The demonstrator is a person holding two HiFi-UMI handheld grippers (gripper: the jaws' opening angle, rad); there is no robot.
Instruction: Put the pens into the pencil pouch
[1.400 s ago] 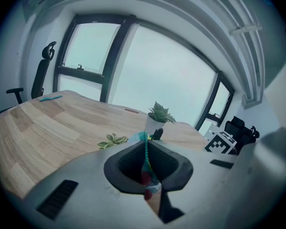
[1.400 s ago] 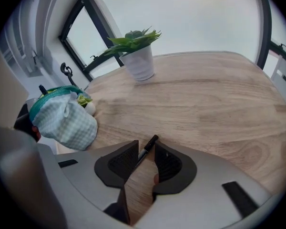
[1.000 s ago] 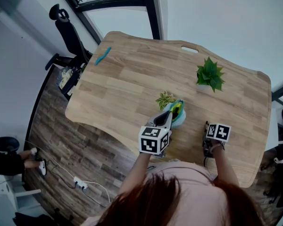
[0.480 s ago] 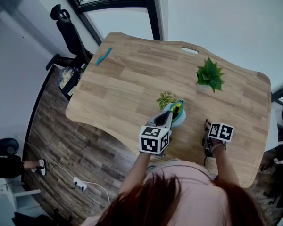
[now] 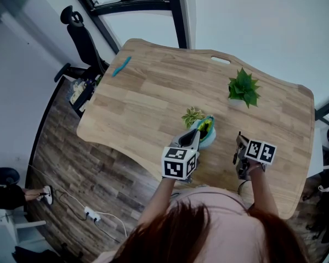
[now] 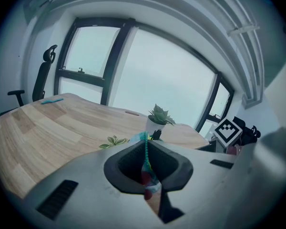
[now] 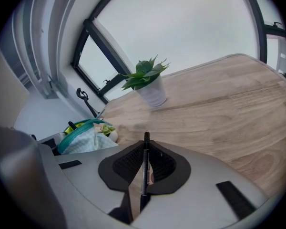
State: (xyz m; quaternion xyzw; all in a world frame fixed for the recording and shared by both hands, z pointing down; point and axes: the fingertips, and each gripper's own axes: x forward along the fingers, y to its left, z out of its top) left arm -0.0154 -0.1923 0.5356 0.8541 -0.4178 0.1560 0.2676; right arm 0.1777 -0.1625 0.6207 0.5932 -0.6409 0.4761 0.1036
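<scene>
Wood desk [image 5: 153, 103] by big windows, chair [image 5: 79, 34] off its far left corner. Pouch [image 5: 206, 131] sits near the front edge, approx. mid-desk, with a small plant [image 5: 192, 115] just beside it on the far left side. A big plant [image 5: 243, 86] stands further back to the right.

L gripper [image 5: 191, 137] has its jaws pinched together on the pouch's teal zipper edge. I read this as holding the mouth open. R gripper [image 7: 145, 149] is clamped on a thin black pen [image 7: 144, 175], which runs lengthwise between the pads with its tip poking out front. It hovers above the desk to the right of the pouch, not yet over it. So my guess is step = carry the pen over and drop it in.

Risks as I see them:
- The pen is slim and held along its length, so it could swivel or slide out if I tilt too steeply.
- Only one edge of the pouch is held, so the fabric may sag and the mouth may narrow. The pen could then snag on the zipper or land on the desk.
- Something dark already sticks up from the pouch and could block entry.
- The small plant is close, so a push on the pouch could tip it.
- If the L pinch slips, the pouch will likely flop.

A teal thing [image 5: 120, 66] lies at the far left corner, well apart. It's maybe another pen, but I can't tell.
</scene>
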